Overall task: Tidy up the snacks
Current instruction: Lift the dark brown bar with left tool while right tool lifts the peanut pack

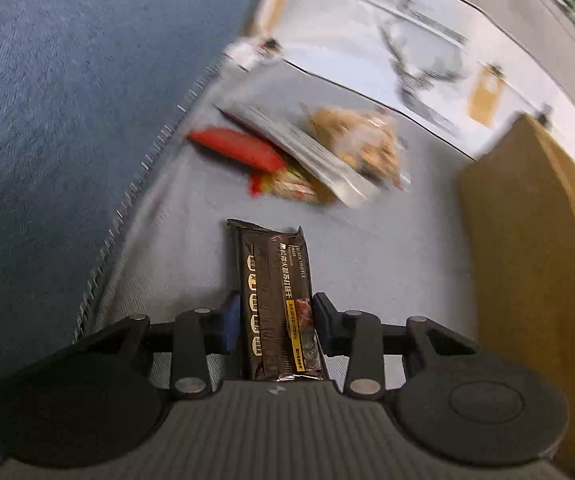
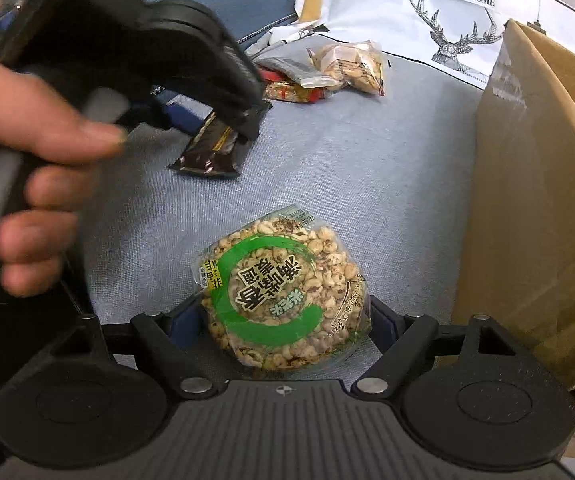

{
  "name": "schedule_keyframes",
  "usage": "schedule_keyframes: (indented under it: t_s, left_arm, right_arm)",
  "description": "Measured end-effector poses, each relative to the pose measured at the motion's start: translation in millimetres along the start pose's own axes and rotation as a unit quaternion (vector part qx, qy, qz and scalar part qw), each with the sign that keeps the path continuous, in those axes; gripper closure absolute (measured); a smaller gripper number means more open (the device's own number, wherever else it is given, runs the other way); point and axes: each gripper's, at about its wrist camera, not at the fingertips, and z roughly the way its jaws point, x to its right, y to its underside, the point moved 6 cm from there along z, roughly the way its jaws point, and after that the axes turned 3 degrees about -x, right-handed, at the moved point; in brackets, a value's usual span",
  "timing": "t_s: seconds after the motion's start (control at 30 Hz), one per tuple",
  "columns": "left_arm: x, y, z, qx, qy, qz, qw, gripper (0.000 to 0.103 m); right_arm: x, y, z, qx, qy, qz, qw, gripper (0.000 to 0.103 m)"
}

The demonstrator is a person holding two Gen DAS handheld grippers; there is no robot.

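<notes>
Cardboard box (image 2: 535, 184) stands at 2 o'clock of both grippers: right gripper (image 2: 283, 316) clamps the round puffed-grain cake (image 2: 283, 292), nearer; left gripper (image 1: 276, 320) pinches the black cracker pack (image 1: 277, 300), long axis toward 12.

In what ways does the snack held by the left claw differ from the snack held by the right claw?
The dark cracker pack in the left claw is long, narrow and opaque; the puffed rice cake in the right claw is round, in clear wrap with a green ring. The cracker pack is gripped across its narrow width, the rice cake across its wide body. Both are sealed single snacks, each clamped between its claw's fingers.
</notes>
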Motion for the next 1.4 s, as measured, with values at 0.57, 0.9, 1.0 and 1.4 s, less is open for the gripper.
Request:
schedule_keyframes:
  t_s: [0.57, 0.9, 1.0, 1.4]
  left_arm:
    - [10, 32, -5, -0.084, 0.073, 0.066, 0.9916, 0.059]
    - [20, 40, -4, -0.079, 0.054, 0.103, 0.99, 0.049]
    - [24, 42, -3, -0.078, 0.047, 0.118, 0.9888, 0.049]
    - [27, 44, -1, -0.08, 0.039, 0.131, 0.9875, 0.049]
  right_arm:
    - [0, 1, 1, 0.003, -0.004, 0.006, 1.0, 0.019]
    - [-3, 2, 2, 0.001, 0.004, -0.01, 1.0, 0.018]
    - [-3, 2, 2, 0.001, 0.004, -0.011, 1.0, 0.018]
    - [-3, 2, 3, -0.001, 0.004, -0.01, 1.0, 0.017]
